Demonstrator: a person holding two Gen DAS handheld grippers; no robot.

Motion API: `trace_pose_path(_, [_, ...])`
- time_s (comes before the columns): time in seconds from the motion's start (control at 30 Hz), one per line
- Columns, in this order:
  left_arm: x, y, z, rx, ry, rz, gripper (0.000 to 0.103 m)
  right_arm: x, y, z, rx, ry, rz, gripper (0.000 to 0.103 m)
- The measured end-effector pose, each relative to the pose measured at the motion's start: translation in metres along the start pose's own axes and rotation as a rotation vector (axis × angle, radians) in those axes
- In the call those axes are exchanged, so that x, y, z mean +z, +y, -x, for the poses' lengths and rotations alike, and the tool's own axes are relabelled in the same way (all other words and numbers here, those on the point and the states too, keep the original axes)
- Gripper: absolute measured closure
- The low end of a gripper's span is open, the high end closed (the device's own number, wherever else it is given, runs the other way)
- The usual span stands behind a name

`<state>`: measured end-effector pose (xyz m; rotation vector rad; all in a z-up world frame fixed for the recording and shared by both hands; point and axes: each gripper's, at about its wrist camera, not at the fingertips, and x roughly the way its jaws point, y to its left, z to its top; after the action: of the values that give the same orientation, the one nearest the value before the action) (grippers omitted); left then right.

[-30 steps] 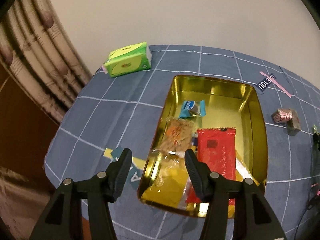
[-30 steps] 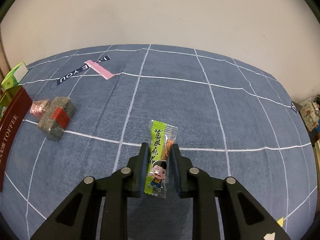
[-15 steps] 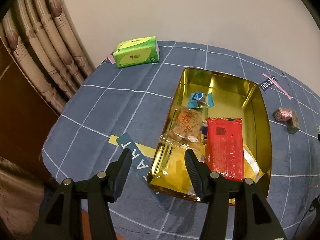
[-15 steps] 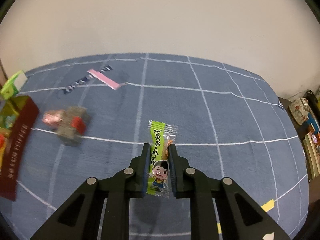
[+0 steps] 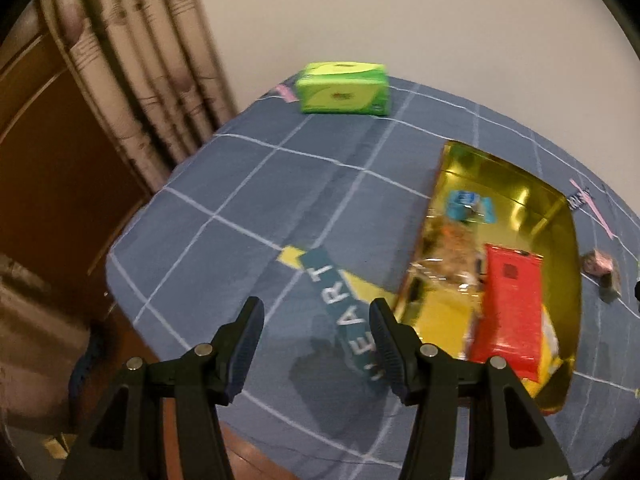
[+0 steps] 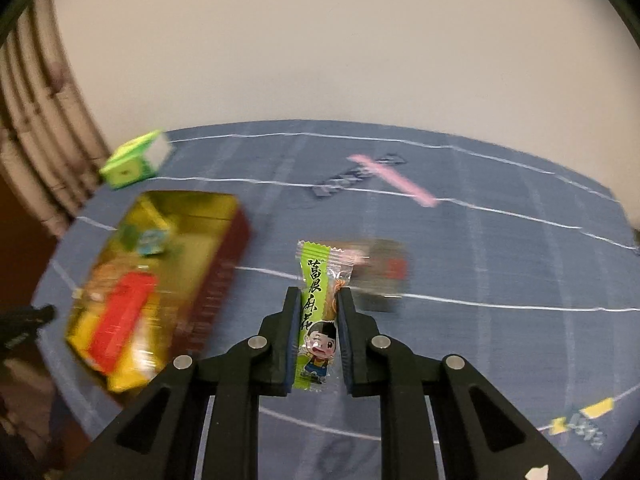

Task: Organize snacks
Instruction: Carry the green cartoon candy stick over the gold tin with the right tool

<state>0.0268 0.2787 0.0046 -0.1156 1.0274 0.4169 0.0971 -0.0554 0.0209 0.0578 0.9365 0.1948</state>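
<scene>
On my left wrist view I see a curtain [image 5: 132, 60] at the far left, then a green tissue pack [image 5: 344, 88] near the back edge of the desk [image 5: 248, 184], which wears a blue checked cloth. My left gripper [image 5: 316, 320] hangs above the cloth with its jaws spread and nothing between them. Just to its right sits the gold tin [image 5: 568, 248], holding a blue wrapped candy [image 5: 468, 204], a clear bag of biscuits [image 5: 452, 252], a red packet [image 5: 508, 308] and a yellow packet [image 5: 440, 312]. On my right wrist view the same tin [image 6: 224, 280] lies to the left, blurred. My right gripper [image 6: 318, 316] has its jaws pinching a green snack stick packet [image 6: 316, 312], held upright above the cloth, to the right of the tin. Just behind it lie two small wrapped pieces [image 6: 380, 276], too blurred to name.
</scene>
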Motion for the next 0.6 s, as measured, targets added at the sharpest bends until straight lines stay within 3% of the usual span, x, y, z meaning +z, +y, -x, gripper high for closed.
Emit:
trace_pose_path(0.27, [-0.007,0.021,-0.009,0.015,0.049,0.069,0.047,0.003,0.078,-0.019,0.086,0.031,0.106,0.088])
trace_pose_path(0.6, [-0.008,0.027,-0.016,0.023,0.084,0.095,0.047,-0.001,0.118,-0.042,0.061,0.056,0.223,0.087])
